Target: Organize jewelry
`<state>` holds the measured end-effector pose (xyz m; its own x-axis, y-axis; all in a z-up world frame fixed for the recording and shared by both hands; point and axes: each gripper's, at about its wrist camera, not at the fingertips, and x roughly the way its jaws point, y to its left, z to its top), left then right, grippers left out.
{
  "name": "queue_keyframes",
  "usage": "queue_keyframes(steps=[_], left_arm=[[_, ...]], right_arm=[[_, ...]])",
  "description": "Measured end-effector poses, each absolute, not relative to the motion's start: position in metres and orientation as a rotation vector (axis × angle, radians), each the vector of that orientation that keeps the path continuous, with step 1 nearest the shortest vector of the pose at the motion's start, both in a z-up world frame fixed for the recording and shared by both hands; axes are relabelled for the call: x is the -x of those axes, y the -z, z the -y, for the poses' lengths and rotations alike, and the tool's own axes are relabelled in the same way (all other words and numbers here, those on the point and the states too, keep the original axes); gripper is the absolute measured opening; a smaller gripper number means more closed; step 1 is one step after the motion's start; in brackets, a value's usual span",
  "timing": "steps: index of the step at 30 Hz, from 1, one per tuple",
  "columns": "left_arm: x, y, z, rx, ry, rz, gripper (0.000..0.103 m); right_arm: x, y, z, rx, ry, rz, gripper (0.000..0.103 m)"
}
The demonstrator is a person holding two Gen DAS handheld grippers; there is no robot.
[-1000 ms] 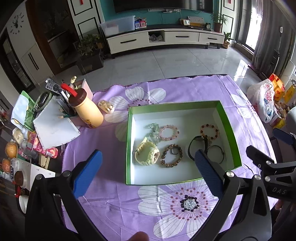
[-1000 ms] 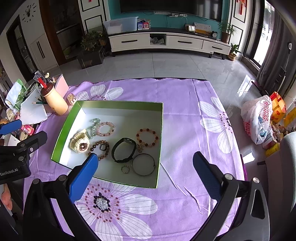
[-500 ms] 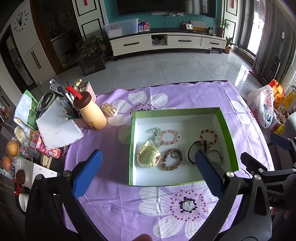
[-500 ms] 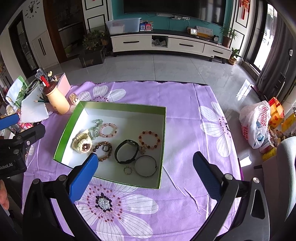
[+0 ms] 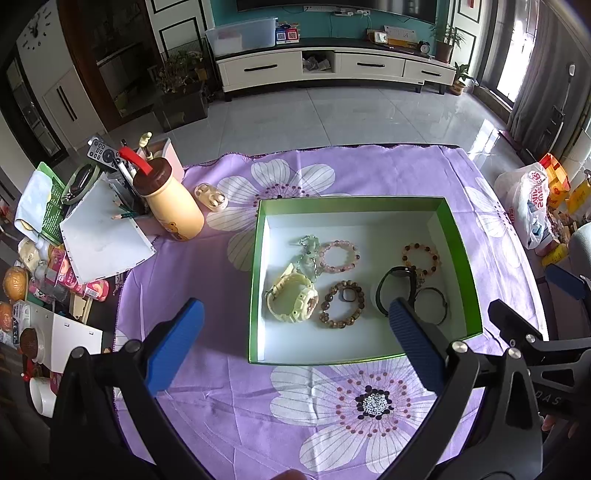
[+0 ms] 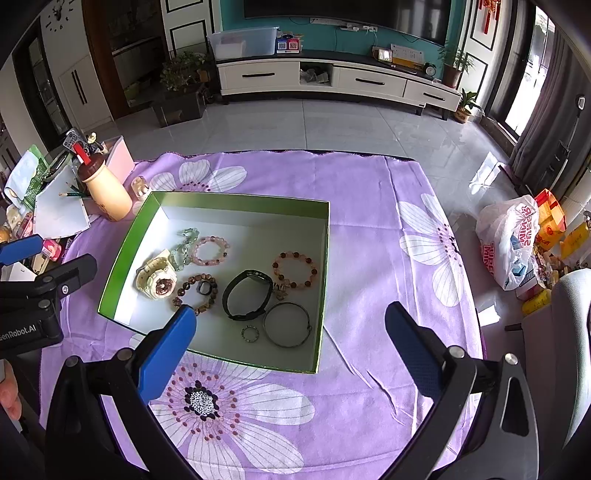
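Teal wall (image 6: pixel 332 33), white TV cabinet (image 6: pixel 332 79), glossy grey tile floor (image 6: pixel 314 125), dark curtains (image 6: pixel 546 110), daylight from right.

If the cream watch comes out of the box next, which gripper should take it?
Left, probably. The cream watch lies at the left end of the green box, ahead of the open left gripper. The right gripper, also open and empty, points at the box's right end, toward the metal bangle.
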<state>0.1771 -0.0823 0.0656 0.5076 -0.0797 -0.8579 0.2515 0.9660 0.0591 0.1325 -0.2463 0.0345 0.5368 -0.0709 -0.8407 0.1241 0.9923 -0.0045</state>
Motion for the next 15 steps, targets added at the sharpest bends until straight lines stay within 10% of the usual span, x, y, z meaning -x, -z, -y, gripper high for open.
queue_keyframes(steps=[15], left_arm=[[-0.1810,-0.0589,0.0834,-0.186,0.190,-1.037,0.101]], right_arm=[[-0.1359,-0.0297,0.2475,-0.058,0.121,-1.009,0.102]])
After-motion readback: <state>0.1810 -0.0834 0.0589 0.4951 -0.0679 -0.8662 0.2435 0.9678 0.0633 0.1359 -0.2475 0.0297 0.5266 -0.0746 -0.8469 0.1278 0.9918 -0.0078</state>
